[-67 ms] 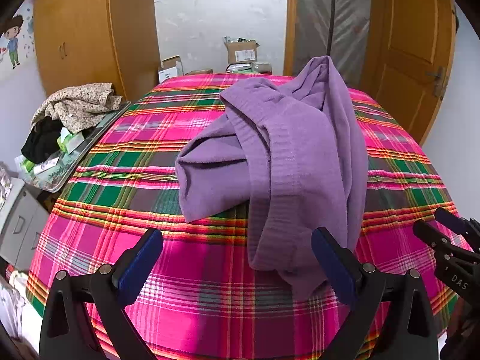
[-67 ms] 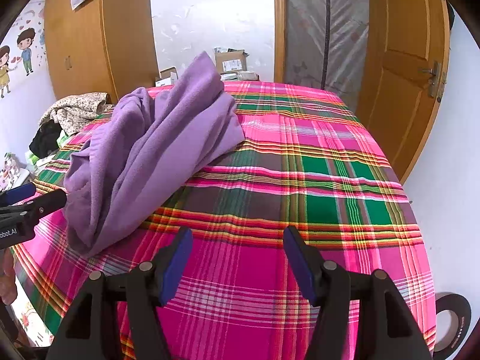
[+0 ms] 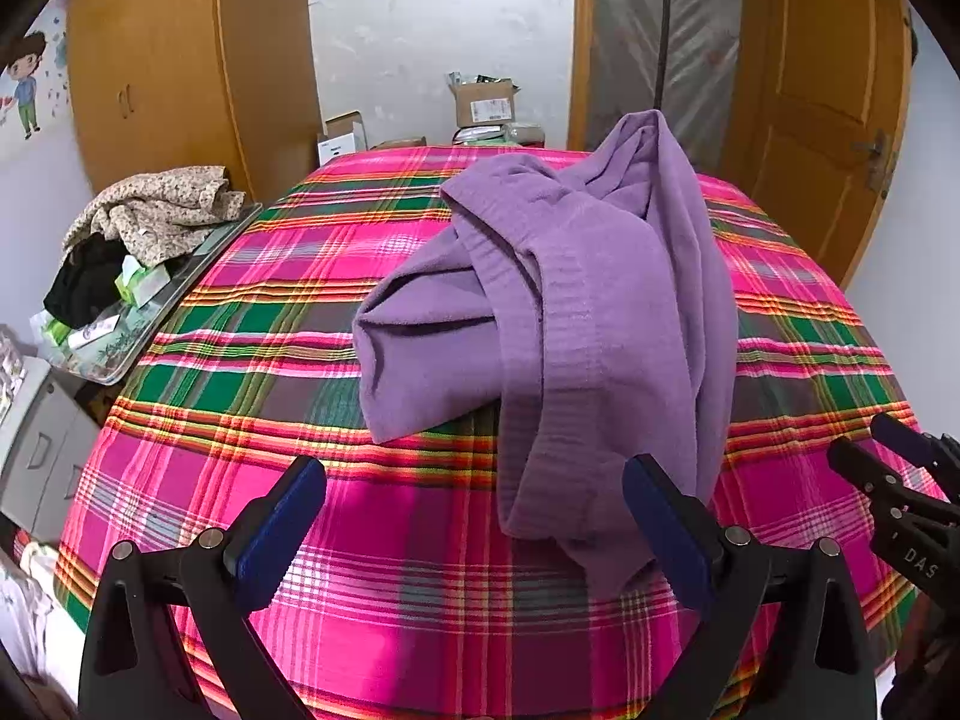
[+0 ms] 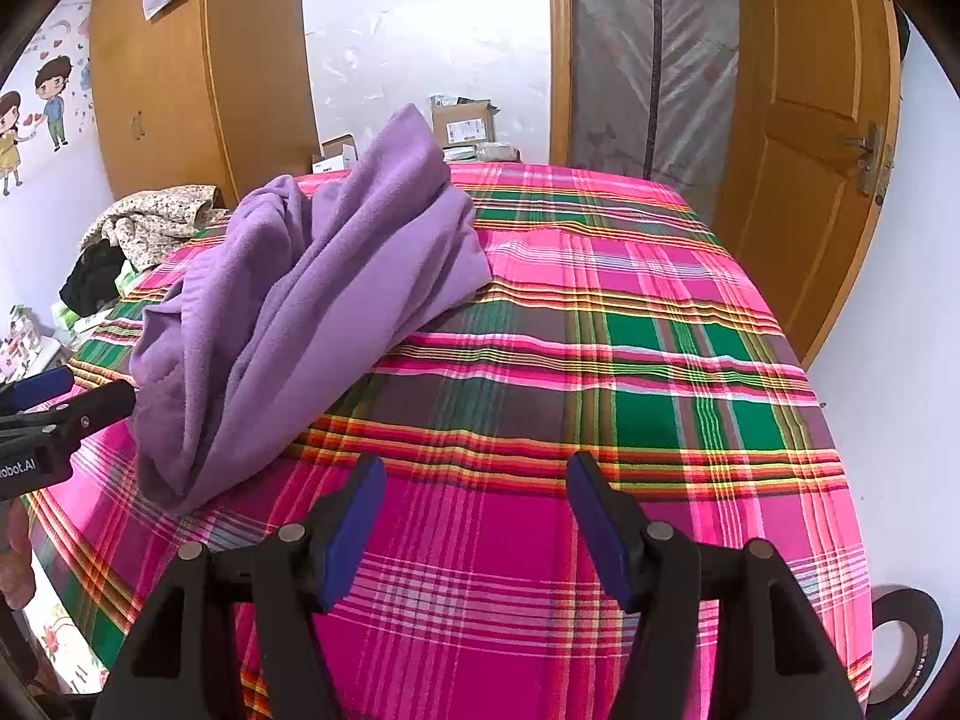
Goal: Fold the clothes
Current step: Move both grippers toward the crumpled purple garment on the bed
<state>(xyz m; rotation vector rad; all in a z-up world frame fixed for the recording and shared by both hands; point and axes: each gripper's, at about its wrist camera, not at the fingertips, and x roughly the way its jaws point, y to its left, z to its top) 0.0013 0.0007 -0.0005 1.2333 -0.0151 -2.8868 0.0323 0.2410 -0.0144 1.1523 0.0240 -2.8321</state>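
Left tool (image 3: 474, 516): jaws spread wide, nothing between them; hangs over the near edge of the bed, its right pad just in front of the garment's lowest hanging end.
Right tool (image 4: 471, 516): jaws apart, empty; over bare blanket at the near edge, well to the right of the garment.
Item: purple fleece sweater (image 3: 558, 312), heaped in a crumpled mound, not flat and not folded; sits left of centre on the bed, its near end reaching toward the near edge.
Handling (judged): soft, light, limp; will sag and drape from any hold, little slip against the blanket, nothing fragile.
Hold points (judged): ribbed band (image 3: 564, 348), thicker and running down the front of the heap; the loose near end is closest to the left tool.
Carrier: bed with plaid blanket (image 4: 630, 360).
Open room: right half of the bed bare to its right and far edges, enough to spread the garment.
Edges: left edge crowded by a tray with piled clothes (image 3: 150, 222); cardboard boxes (image 3: 483, 105) beyond the far edge; tape roll (image 4: 903, 645) on the floor off the near right corner.
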